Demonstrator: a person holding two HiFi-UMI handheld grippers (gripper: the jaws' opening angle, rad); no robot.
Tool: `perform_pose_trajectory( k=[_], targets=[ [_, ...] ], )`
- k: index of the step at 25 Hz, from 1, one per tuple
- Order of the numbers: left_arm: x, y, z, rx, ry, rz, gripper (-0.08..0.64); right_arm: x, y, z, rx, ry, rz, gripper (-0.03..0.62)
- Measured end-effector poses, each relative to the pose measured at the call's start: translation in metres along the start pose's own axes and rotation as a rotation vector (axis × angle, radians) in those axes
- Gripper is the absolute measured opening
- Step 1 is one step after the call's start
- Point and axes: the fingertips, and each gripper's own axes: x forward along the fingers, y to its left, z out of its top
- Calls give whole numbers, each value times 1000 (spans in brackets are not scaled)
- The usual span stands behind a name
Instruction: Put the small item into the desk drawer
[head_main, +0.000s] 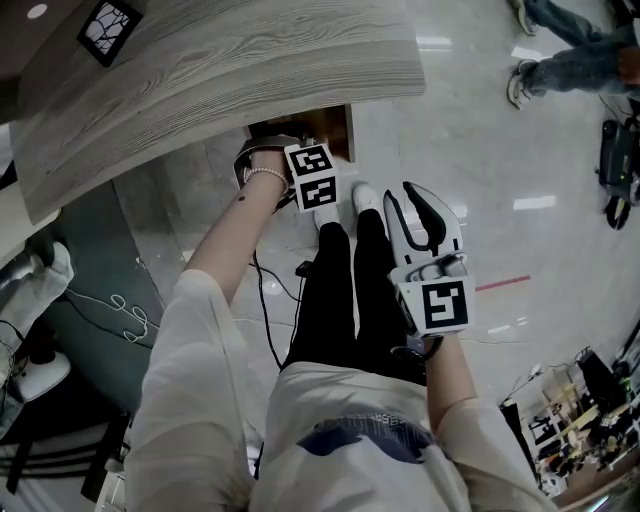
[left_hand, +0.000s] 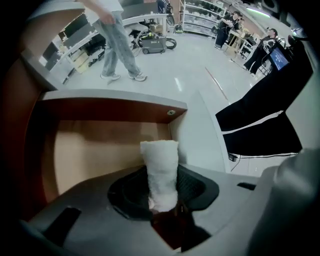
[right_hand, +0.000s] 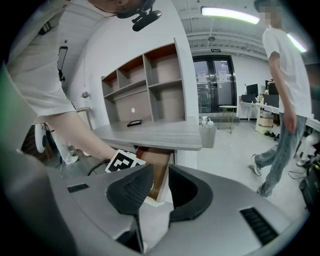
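Observation:
A small white rolled cloth (left_hand: 159, 160) stands upright between the jaws of my left gripper (left_hand: 162, 191), which is shut on it. This gripper hangs just over the open desk drawer (left_hand: 95, 150), whose pale wooden bottom shows bare behind the roll. In the head view the left gripper (head_main: 266, 150) reaches under the grey desk top (head_main: 220, 70) at the drawer (head_main: 325, 125); the roll is hidden there. My right gripper (head_main: 408, 192) is held back over the person's legs. Its jaws (right_hand: 160, 172) stand apart with nothing between them, facing the drawer (right_hand: 156, 172).
A person (right_hand: 285, 100) stands on the glossy floor to the right; their legs (left_hand: 117, 45) also show past the drawer. Cables (head_main: 268, 310) lie on the floor beside my feet. Open shelves (right_hand: 145, 85) rise behind the desk. Equipment (head_main: 615, 170) sits at the far right.

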Motion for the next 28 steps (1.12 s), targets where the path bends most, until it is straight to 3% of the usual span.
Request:
perform_pose_trajectory(
  k=[11, 28],
  targets=[
    [5, 0, 1, 36, 56, 31, 144, 0, -7, -4, 12, 4, -10, 92],
    [-2, -2, 0, -20, -5, -18, 180, 4, -5, -3, -8, 34, -11, 92]
  ],
)
